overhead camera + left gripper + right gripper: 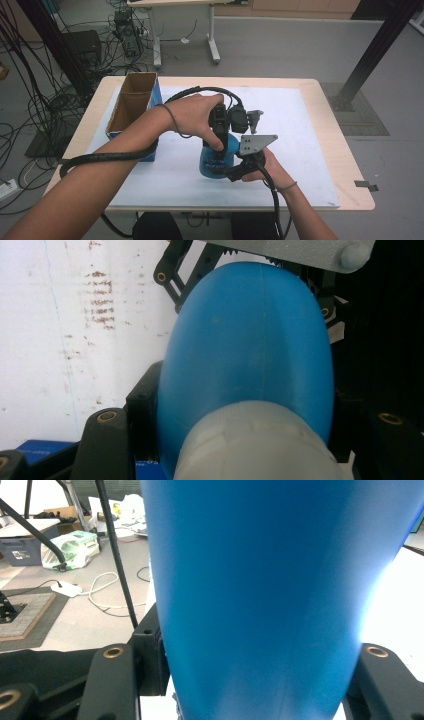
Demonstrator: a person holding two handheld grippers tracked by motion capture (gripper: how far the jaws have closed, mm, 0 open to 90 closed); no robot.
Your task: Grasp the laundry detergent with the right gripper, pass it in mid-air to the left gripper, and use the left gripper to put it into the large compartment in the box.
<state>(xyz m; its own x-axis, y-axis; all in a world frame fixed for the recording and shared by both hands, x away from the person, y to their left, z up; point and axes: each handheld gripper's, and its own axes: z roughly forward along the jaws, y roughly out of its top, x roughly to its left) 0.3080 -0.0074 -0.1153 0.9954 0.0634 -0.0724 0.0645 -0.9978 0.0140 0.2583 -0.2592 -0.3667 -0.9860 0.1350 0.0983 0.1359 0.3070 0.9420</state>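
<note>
The blue bottle [212, 162] stands upright near the centre of the white mat [310, 150] on the desk [345, 150]. The left gripper [218, 142] comes down from 12 o'clock; its fingers are clamped on the bottle's whitish cap [255, 440]. The right gripper [235, 172] approaches from 4 o'clock; its fingers are closed on the bottle's body. At 10 o'clock, well apart, lies an open cardboard box [131, 102]. Both hands crowd the bottle and cover most of it.
</note>
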